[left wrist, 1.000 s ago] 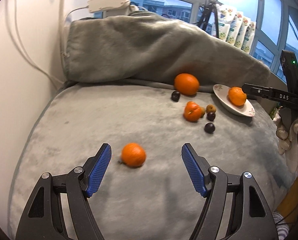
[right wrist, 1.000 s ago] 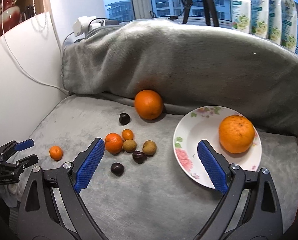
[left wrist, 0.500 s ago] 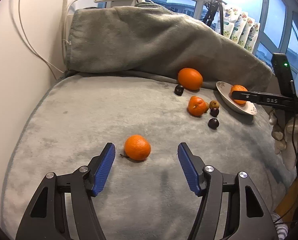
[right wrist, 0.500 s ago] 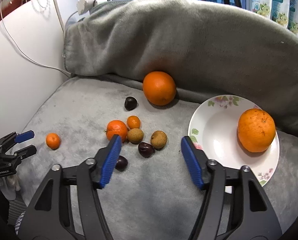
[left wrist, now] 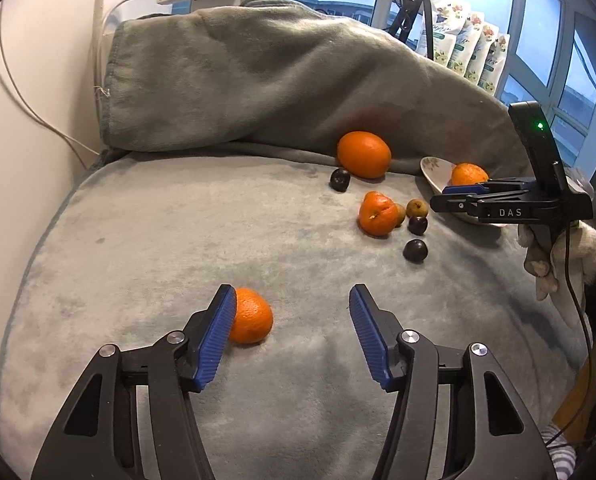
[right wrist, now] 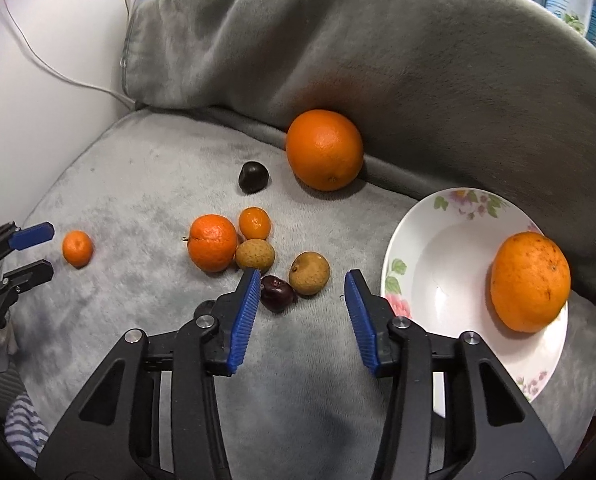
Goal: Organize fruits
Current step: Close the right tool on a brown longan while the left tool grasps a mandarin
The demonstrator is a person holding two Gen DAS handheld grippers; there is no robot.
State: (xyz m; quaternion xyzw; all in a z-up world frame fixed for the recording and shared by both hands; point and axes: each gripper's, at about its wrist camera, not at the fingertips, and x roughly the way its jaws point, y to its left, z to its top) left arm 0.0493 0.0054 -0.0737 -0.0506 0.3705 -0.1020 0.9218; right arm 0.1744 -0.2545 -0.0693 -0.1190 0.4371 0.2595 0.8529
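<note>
My left hand-held gripper [left wrist: 290,320] tilts down over the fuzzy grey blanket [left wrist: 146,240], jaws closing but still apart; its left blue ribbed pad [left wrist: 218,334] touches the small dimpled orange mandarin [left wrist: 252,316], the right pad stands clear. My right hand-held gripper [right wrist: 298,304], marked "DAS" on its side, points steeply down, jaws narrowing around a glossy dark plum [right wrist: 277,292] without pressing, beside the white flowered ceramic plate [right wrist: 438,240] holding a large orange [right wrist: 530,282].
</note>
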